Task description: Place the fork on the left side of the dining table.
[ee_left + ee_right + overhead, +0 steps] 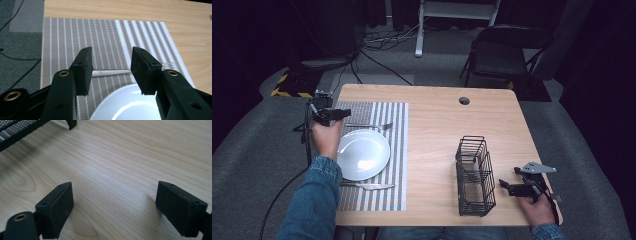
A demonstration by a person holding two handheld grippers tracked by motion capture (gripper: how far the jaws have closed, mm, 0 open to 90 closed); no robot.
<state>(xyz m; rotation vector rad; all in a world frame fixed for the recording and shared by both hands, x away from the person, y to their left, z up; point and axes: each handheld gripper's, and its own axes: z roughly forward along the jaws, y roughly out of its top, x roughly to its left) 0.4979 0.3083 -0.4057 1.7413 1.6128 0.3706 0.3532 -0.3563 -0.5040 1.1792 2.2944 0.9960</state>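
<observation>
above the unmarked fork (110,72), left gripper (111,66) jaws parted, no lettering legible.

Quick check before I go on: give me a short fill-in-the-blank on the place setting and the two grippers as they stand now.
1. The silver fork lies on the striped placemat beyond the round white ____.
2. The silver knife lies on the plate's ____ side.
3. The left gripper has its jaws apart above the fork's ____.
4. The right gripper is open beside the black wire ____.

Missing words: plate; near; handle; basket
</observation>
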